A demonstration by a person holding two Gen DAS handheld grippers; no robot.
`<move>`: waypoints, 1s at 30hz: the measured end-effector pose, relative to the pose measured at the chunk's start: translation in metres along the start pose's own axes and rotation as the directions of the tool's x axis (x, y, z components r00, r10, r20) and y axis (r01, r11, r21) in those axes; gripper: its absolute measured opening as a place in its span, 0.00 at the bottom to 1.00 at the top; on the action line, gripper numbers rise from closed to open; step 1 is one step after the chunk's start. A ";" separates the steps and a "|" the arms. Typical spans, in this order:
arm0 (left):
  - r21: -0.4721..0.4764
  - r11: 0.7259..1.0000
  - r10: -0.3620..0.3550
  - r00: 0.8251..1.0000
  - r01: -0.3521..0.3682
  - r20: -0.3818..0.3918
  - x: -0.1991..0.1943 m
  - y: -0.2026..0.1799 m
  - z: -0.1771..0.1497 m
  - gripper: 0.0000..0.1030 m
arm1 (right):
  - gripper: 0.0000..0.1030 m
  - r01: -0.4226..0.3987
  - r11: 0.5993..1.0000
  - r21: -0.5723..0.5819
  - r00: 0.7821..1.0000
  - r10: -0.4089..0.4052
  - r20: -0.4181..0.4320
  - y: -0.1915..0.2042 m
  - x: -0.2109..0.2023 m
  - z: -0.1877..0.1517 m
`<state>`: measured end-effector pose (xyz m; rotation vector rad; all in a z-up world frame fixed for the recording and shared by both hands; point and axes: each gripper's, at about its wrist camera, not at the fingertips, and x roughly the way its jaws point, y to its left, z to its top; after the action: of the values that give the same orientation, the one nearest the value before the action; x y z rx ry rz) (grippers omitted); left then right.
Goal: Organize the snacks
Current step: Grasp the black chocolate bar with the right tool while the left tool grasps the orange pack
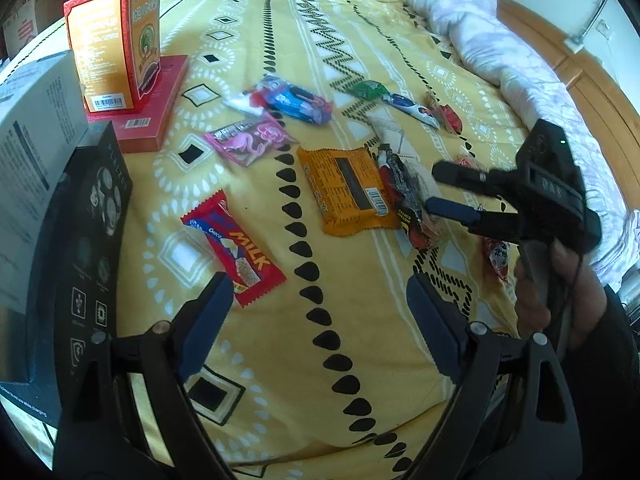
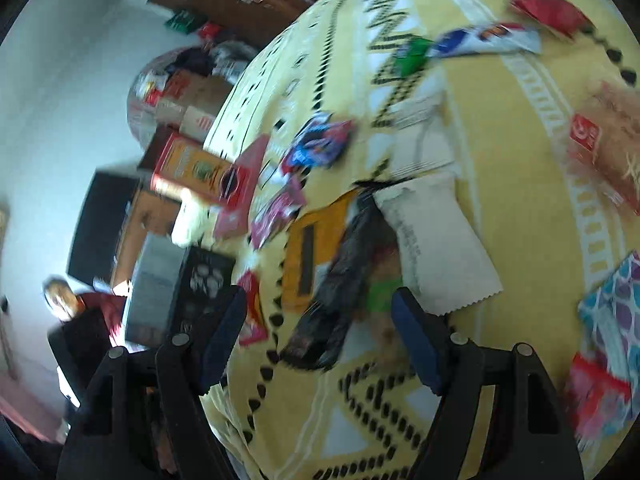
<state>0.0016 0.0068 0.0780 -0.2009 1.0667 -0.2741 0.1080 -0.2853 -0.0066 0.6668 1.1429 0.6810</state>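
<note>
Right gripper (image 2: 318,334) is wide open and empty, and the dark coffee sachet (image 2: 340,280) sits dead ahead at 12 o'clock on the yellow bedspread (image 2: 500,160), long axis running roughly 1-to-7, so it's nearer than the also-empty, wide-open left gripper (image 1: 320,320).

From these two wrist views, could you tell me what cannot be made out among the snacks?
- Dark wrapper, right wrist view: motion blur makes its print unreadable.
- Red packet, left wrist view: mostly hidden behind the right gripper.
- White sachet, left wrist view: too small to read.
- Patterned packet, right wrist view: cut off by the frame edge.
</note>
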 end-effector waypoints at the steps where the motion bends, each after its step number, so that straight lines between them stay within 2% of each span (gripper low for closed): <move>1: -0.001 1.000 0.003 1.000 -0.003 -0.002 0.001 0.001 0.000 0.86 | 0.76 -0.006 0.999 0.038 1.000 0.006 0.014 -0.012 0.002 0.008; 3: -0.009 1.000 0.006 1.000 -0.007 -0.006 0.005 0.002 0.000 0.86 | 0.75 0.144 0.989 0.017 0.988 -0.145 0.051 -0.023 0.002 0.023; 6: -0.021 1.000 0.004 1.000 -0.004 -0.015 0.010 0.003 -0.001 0.86 | 0.77 0.293 0.956 -0.012 0.951 -0.290 0.108 -0.022 -0.006 0.036; 7: -0.019 1.000 0.004 1.000 -0.005 -0.016 0.011 0.002 -0.002 0.86 | 0.78 0.315 0.949 -0.035 0.944 -0.309 0.115 -0.013 -0.007 0.037; 9: -0.019 1.000 0.005 1.000 -0.006 -0.016 0.014 0.002 -0.002 0.86 | 0.77 0.285 0.952 -0.108 0.954 -0.272 0.124 0.014 -0.001 0.035; 11: -0.024 1.000 0.002 1.000 -0.002 -0.019 0.016 0.002 -0.002 0.86 | 0.77 0.297 0.928 -0.225 0.955 -0.283 0.093 0.043 0.019 0.022; 14: -0.027 1.000 0.003 1.000 -0.003 -0.016 0.016 0.002 -0.003 0.86 | 0.79 0.381 0.851 -0.361 0.914 -0.406 0.006 0.060 0.067 0.008; 15: -0.027 1.000 0.002 1.000 -0.002 -0.014 0.015 0.003 -0.003 0.86 | 0.79 0.424 0.813 -0.400 0.890 -0.455 0.020 0.062 0.076 0.002; 16: -0.026 1.000 0.003 1.000 -0.004 -0.009 0.013 0.003 -0.002 0.86 | 0.74 0.438 0.796 -0.418 0.883 -0.467 0.036 0.065 0.076 -0.001; 17: -0.027 1.000 0.008 1.000 -0.008 -0.002 0.012 0.004 -0.002 0.86 | 0.68 0.432 0.796 -0.423 0.887 -0.459 0.041 0.070 0.075 -0.004; 18: -0.034 0.999 0.012 1.000 -0.011 0.004 0.012 0.005 -0.001 0.86 | 0.51 0.375 0.824 -0.425 0.915 -0.402 0.028 0.074 0.067 -0.013; 19: -0.043 0.999 0.012 1.000 -0.011 0.009 0.012 0.007 0.000 0.86 | 0.39 0.322 0.844 -0.428 0.936 -0.351 0.011 0.073 0.054 -0.021; 20: -0.053 0.999 0.011 1.000 -0.010 0.013 0.013 0.009 0.001 0.86 | 0.36 0.270 0.851 -0.450 0.949 -0.315 -0.026 0.079 0.053 -0.034; 22: -0.060 0.998 0.015 1.000 -0.014 0.016 0.016 0.010 0.003 0.86 | 0.22 0.215 0.853 -0.475 0.954 -0.288 -0.087 0.074 0.044 -0.057; 25: -0.053 0.998 0.027 0.999 -0.026 0.023 0.022 0.009 0.011 0.86 | 0.22 0.250 0.871 -0.423 0.949 -0.307 -0.070 0.057 0.029 -0.069; 28: -0.065 0.997 0.054 0.997 -0.051 0.049 0.021 0.012 0.020 0.86 | 0.24 0.309 0.883 -0.352 0.945 -0.326 0.012 0.048 -0.002 -0.069; 29: -0.088 0.993 0.081 0.993 -0.074 0.081 0.015 0.015 0.022 0.86 | 0.30 0.317 0.889 -0.332 0.945 -0.326 0.030 0.046 -0.007 -0.068; 30: -0.112 0.990 0.102 0.987 -0.087 0.127 0.005 0.017 0.023 0.86 | 0.46 0.287 0.904 -0.317 0.955 -0.295 0.024 0.054 -0.004 -0.070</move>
<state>0.0263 0.0224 0.0800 -0.2598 0.9567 -0.1165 0.0327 -0.2462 0.0179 0.2064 1.0951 0.5991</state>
